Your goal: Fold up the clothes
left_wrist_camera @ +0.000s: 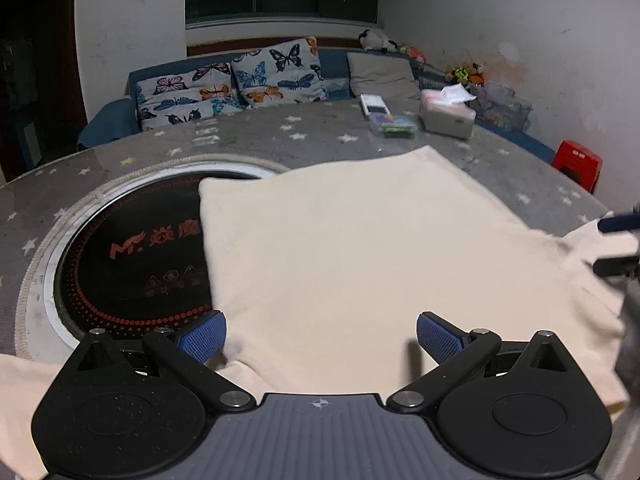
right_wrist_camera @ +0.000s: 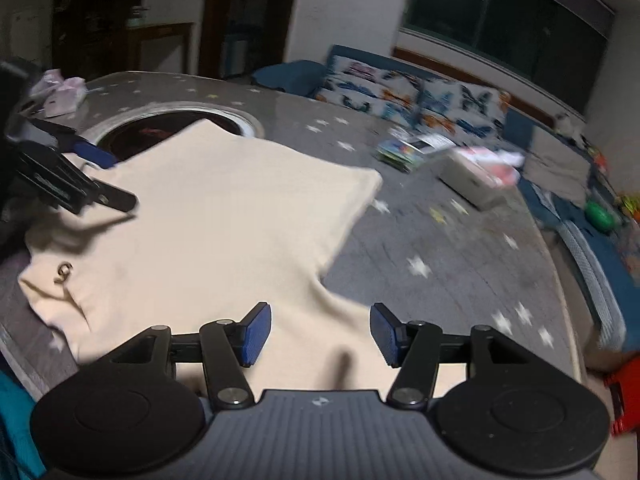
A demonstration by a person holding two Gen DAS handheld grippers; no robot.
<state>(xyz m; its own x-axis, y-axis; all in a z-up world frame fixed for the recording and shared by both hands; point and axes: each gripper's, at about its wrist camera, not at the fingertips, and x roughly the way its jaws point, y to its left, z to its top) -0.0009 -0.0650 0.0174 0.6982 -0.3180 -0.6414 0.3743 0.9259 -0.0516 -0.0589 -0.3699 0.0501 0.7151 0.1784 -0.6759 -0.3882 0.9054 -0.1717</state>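
Note:
A cream T-shirt lies spread flat on the round grey star-patterned table, partly over the black hotplate in the table's middle. It also shows in the right wrist view, with a small logo near its left edge. My left gripper is open and empty, just above the shirt's near edge. My right gripper is open and empty over the shirt's near right part. The left gripper's fingers show at the left of the right wrist view; the right gripper's fingertips show at the right edge of the left wrist view.
A tissue box, a small white box and a clear case sit at the table's far side. A blue sofa with butterfly cushions stands behind. A red stool stands at the right.

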